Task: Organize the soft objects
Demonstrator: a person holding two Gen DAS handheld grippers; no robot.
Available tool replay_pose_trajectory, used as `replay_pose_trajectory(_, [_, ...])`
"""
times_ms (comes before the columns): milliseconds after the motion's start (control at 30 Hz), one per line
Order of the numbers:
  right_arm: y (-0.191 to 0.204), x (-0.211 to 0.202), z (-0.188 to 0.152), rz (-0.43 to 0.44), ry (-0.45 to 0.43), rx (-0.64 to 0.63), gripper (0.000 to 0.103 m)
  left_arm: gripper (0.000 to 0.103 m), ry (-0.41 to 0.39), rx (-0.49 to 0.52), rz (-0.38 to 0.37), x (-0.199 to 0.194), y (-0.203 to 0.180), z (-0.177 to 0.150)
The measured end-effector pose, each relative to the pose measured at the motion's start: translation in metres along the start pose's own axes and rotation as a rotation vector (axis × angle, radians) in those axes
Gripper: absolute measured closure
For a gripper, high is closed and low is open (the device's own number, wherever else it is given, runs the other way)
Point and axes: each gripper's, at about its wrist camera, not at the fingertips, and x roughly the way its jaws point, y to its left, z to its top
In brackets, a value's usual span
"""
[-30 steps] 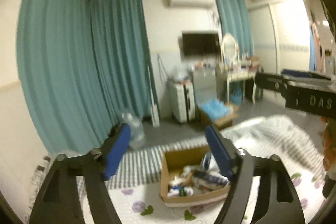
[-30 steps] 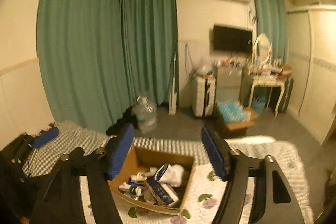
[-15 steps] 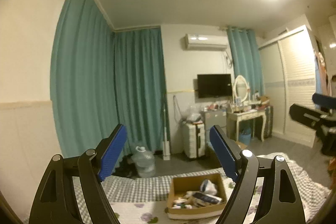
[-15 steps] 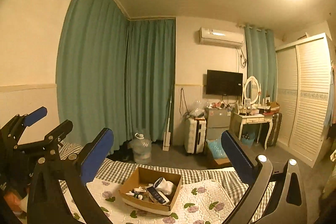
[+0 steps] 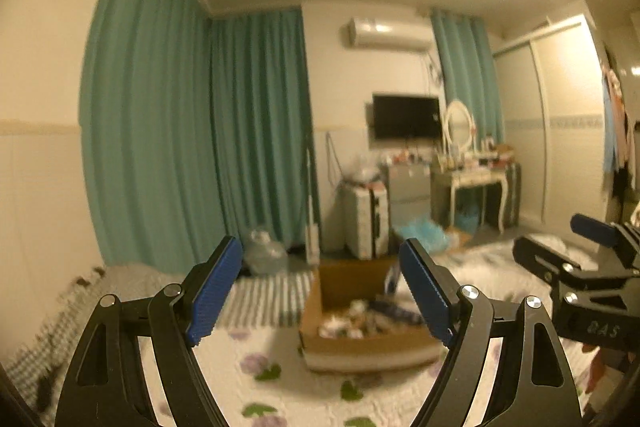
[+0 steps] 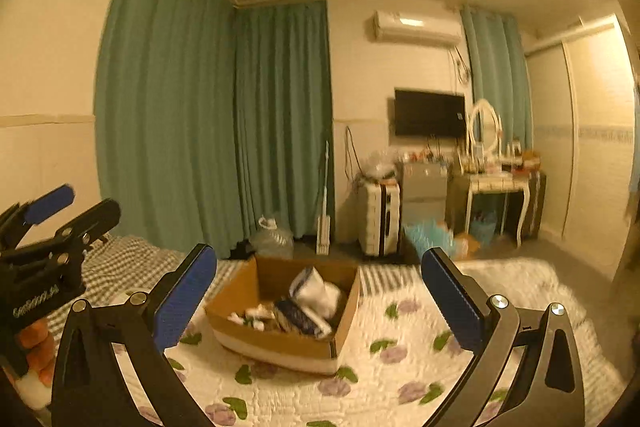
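An open cardboard box (image 6: pixel 340 331) sits on the flowered quilt (image 6: pixel 400 367) of a bed, holding several soft items, among them a white and dark bundle (image 6: pixel 316 287). The box also shows, blurred, in the left wrist view (image 5: pixel 360 343). My left gripper (image 5: pixel 320 291) is open and empty, held above the quilt short of the box. My right gripper (image 6: pixel 320 291) is open wide and empty, also short of the box. Each gripper shows at the edge of the other's view: the right one (image 5: pixel 580 267), the left one (image 6: pixel 52 227).
A checked blanket (image 6: pixel 120 263) covers the bed's far left. Beyond the bed stand teal curtains (image 6: pixel 240 127), a water jug (image 6: pixel 272 239), a suitcase (image 6: pixel 380 219), a dressing table (image 6: pixel 496 187) and a box of blue items (image 6: pixel 432 235) on the floor.
Both grippers have tilted down and drawn closer to the box since half a second ago. The right gripper's fingers stand somewhat less wide than then. Both stay empty.
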Motion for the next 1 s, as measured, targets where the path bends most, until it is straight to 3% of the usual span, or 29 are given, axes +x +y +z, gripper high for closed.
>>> replay_pose_trajectory(167, [-0.006, 0.036, -0.039, -0.064, 0.078, -0.042, 0.000, 0.021, 0.079, 0.036, 0.009, 0.027, -0.007, -0.031])
replay_pose_trajectory(333, [-0.015, 0.055, -0.061, -0.034, 0.138, 0.017, 0.000, 0.021, 0.127, 0.021, -0.012, 0.034, -0.007, -0.046])
replay_pose_trajectory(1000, [0.006, 0.051, -0.065, -0.050, 0.140, -0.039, 0.000, 0.021, 0.173, -0.001, -0.023, 0.021, 0.003, -0.056])
